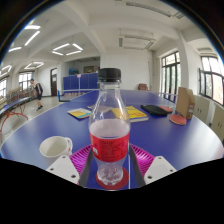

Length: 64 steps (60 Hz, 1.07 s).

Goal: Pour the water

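A clear plastic water bottle [109,125] with a black cap and a red label stands upright between my fingers, about one third full. Its base rests on a red coaster [110,183] on the blue table [160,135]. My gripper [110,160] is shut on the bottle, with the pink pads [80,156] pressed against the label on both sides. A white cup [55,147] sits on the table just left of the left finger.
Beyond the bottle lie yellow booklets [80,113], a dark flat item [155,110] and an orange disc [178,119]. A chair [186,100] stands at the table's right side. Far off on the left, a person [38,93] stands near the wall.
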Available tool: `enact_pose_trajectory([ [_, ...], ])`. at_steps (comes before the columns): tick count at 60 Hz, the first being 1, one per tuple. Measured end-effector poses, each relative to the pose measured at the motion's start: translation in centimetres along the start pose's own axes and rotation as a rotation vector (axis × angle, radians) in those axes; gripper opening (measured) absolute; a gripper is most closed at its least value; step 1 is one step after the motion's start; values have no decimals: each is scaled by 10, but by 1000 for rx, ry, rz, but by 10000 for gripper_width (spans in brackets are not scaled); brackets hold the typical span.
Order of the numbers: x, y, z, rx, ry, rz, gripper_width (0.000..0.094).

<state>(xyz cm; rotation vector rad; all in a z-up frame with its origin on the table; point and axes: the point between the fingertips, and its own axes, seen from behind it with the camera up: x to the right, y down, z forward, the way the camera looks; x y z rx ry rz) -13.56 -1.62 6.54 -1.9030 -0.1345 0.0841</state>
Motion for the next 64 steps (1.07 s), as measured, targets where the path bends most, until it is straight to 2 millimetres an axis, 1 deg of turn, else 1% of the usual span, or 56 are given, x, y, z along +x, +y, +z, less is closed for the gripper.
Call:
enact_pose_trajectory([
  [1,-8,-1,-27,-12,2,0,765],
  [2,-6,-2,-32,-17,5,-1,861],
  [3,-5,-6,-38,-16,8,-3,853],
  [4,-4,-9,-44,-14,14,-7,821],
  [5,-2,-11,-50,-15,24,-12,811],
  [6,0,-14,-57,-17,35,-18,820],
  [7,10,-15,-42,-24,45,-26,829],
  [8,9,-17,-50,-30,53,-32,847],
  [9,14,-15,-49,-35,58,-38,858],
  [10,14,-16,-56,-40,65,-41,858],
  [11,3,-18,-80,-46,70,-43,853],
  [15,-4,-22,-118,-69,97,-31,847],
  [16,3,-23,-115,-73,103,-30,848],
  [18,-2,-29,-139,-80,108,-32,852],
  [19,-14,-26,-159,-76,111,-35,851],
  [25,-43,-28,-237,-73,136,-64,850],
  [26,-40,-33,-242,-74,137,-70,848],
  [27,-45,-36,-254,-74,139,-75,850],
  [32,-68,-26,-317,-86,156,-83,852],
  [34,-77,-27,-340,-93,159,-83,851],
  [38,-94,-25,-380,-89,159,-86,853],
  [43,-108,-24,-424,-88,169,-70,846],
  [46,-118,-24,-443,-82,152,-64,848],
  [48,-120,-25,-455,-82,146,-58,853],
  [52,-119,-27,-473,-70,167,-68,853],
  [57,-121,-26,-487,-72,179,-67,851],
  [60,-123,-24,-491,-72,180,-68,853],
  [64,-121,-24,-497,-67,197,-68,850],
])
